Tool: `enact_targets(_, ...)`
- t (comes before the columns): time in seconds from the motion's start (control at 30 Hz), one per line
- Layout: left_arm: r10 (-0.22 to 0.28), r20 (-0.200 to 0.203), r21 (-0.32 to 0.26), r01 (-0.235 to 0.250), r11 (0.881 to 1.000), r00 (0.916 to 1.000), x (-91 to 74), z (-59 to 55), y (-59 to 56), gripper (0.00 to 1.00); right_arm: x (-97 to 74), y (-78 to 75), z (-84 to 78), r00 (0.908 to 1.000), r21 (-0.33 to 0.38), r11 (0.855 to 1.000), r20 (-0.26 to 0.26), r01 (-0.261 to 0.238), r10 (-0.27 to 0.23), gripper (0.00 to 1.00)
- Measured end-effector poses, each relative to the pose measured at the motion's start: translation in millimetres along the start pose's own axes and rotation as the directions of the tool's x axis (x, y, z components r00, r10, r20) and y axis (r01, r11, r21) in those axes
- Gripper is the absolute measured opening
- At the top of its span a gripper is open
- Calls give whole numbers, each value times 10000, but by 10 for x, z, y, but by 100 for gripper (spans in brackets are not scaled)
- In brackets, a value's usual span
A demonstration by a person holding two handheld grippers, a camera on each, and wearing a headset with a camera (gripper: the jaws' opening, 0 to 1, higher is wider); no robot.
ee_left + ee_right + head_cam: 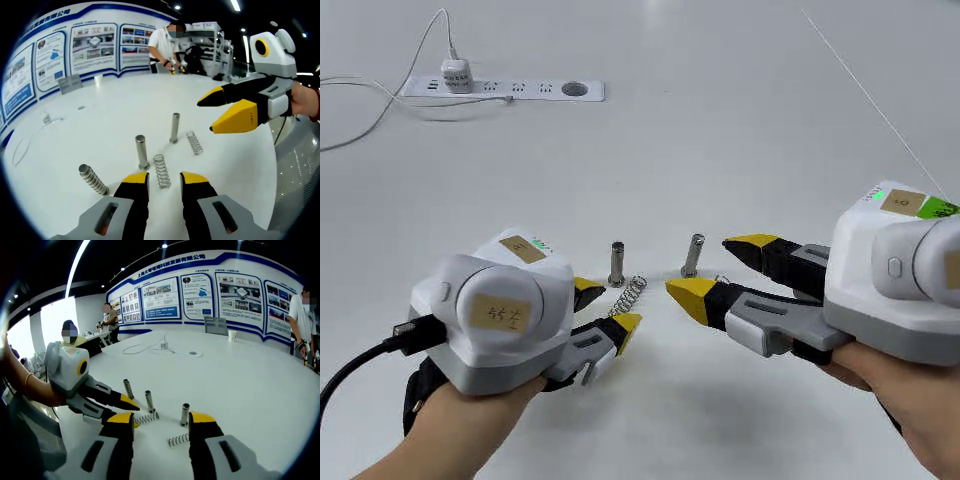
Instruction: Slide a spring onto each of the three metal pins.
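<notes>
Two bare metal pins (617, 263) (693, 255) stand upright on the white table. A third pin (92, 179) wears a spring and stands to the left of them. One loose spring (161, 171) lies just ahead of my left gripper (165, 179), whose jaws are open and hold nothing. A second loose spring (178, 440) lies by the right pin (184, 414), in front of my right gripper (161, 421), which is also open and hovers above the table. From above, the left gripper (610, 308) is close to the spring (629, 293), and the right gripper (710, 268) is beside the right pin.
A white power strip (505, 89) with a plugged charger (456, 70) and cable lies at the far left of the table (740, 130). A black cable leaves the left gripper's body. People stand in the background beyond the table.
</notes>
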State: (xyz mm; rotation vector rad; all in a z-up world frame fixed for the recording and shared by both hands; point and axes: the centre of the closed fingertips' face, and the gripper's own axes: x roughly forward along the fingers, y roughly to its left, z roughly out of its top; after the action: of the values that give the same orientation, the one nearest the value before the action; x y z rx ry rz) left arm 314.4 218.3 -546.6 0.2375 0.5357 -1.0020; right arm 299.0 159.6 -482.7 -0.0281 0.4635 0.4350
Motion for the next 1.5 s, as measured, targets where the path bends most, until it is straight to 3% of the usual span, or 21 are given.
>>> enact_targets(0.13,56,-57,260,-55,9996,10000,36,-6,-16,23,-26,-30,-42,9999,66,9999,-77,91,-90,45)
enact_targets(0.7,300,-480,129,-294,9995,9984,121,-84,4,14,-32,-66,-99,9994,293,9992,-184,288,-282,45)
enact_targets(0.8,347,-630,444,-319,9985,9974,136,-115,3,13,-26,-69,-91,9994,341,9989,-158,316,-311,45)
enact_targets(1.17,419,-704,683,-371,9970,9966,125,-119,35,11,6,-44,-82,9995,478,9984,-132,288,-282,45)
enact_targets(1.5,-172,-250,845,193,9962,9995,-60,-24,-30,10,-4,-2,-25,9999,790,9968,47,138,-142,44)
